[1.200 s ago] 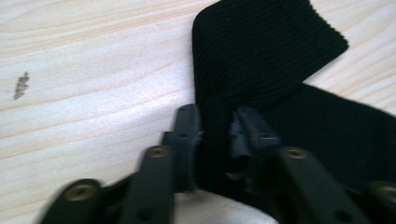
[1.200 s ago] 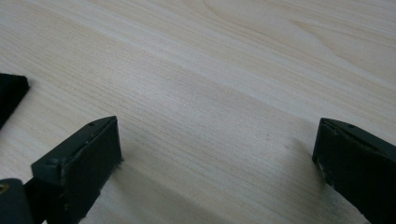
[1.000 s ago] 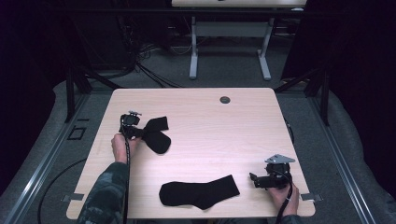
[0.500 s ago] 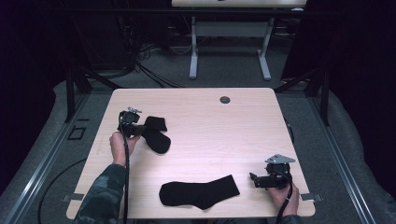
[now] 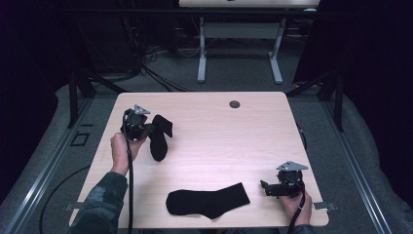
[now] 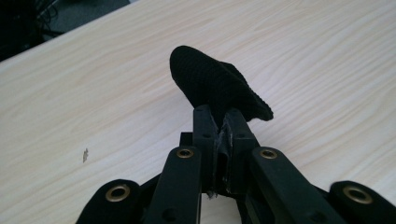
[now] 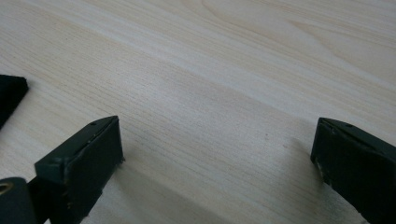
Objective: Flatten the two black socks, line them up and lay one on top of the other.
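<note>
A black sock (image 5: pixel 158 139) hangs bunched from my left gripper (image 5: pixel 150 128) near the table's left edge, its lower end touching the wood. In the left gripper view the jaws (image 6: pixel 218 119) are shut on the sock (image 6: pixel 212 84), which bulges out ahead of them. A second black sock (image 5: pixel 207 201) lies flat near the front edge. My right gripper (image 5: pixel 267 187) rests just right of that sock, open and pointing at it. In the right gripper view its gripper (image 7: pixel 217 140) has the jaws wide apart over bare wood, and a corner of the flat sock (image 7: pixel 9 93) shows at the left.
The light wooden table (image 5: pixel 219 141) has a dark round cable hole (image 5: pixel 234 104) near its far edge. White legs of another desk (image 5: pixel 202 53) stand on the floor beyond. A cable (image 5: pixel 129 195) trails along the left forearm.
The left gripper shifted slightly away and to the right with its sock, which went from spread sideways to hanging more upright. The right gripper and the flat sock stayed put.
</note>
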Demonstrator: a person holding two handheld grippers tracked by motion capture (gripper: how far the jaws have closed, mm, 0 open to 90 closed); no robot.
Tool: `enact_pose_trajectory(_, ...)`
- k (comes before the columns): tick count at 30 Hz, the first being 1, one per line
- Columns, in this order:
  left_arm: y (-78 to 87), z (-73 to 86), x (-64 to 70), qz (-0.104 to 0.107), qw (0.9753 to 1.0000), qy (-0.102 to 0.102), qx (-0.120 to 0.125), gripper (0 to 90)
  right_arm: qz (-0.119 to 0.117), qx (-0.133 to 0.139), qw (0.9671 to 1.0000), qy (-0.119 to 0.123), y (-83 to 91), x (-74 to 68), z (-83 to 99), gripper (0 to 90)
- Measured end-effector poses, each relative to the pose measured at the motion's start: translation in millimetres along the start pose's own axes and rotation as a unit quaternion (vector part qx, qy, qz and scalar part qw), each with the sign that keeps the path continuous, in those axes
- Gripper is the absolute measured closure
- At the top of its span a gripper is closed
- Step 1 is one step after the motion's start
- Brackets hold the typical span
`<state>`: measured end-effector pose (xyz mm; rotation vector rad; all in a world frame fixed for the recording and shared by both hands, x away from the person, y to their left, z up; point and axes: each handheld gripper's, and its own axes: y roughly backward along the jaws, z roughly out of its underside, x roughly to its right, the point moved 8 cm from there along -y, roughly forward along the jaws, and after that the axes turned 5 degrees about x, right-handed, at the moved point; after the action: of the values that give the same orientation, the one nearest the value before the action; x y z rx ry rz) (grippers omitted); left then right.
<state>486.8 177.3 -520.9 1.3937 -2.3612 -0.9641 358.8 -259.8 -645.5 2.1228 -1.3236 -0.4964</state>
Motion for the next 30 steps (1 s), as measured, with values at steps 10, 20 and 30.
enact_pose_trajectory(10,17.4,-18.8,30.4,0.019,0.9986,-0.046,0.016,85.7,0.000,0.001,1.0000,-0.001,-0.1,-0.1,-0.1,1.8)
enact_pose_trajectory(20,19.5,-31.8,67.4,0.045,0.9939,-0.098,0.022,85.6,0.001,0.000,1.0000,-0.001,0.0,0.0,0.0,1.9)
enact_pose_trajectory(30,-3.7,-18.9,110.3,0.084,0.9881,-0.129,-0.001,85.4,0.000,0.001,1.0000,-0.001,-0.2,-0.1,-0.2,1.9)
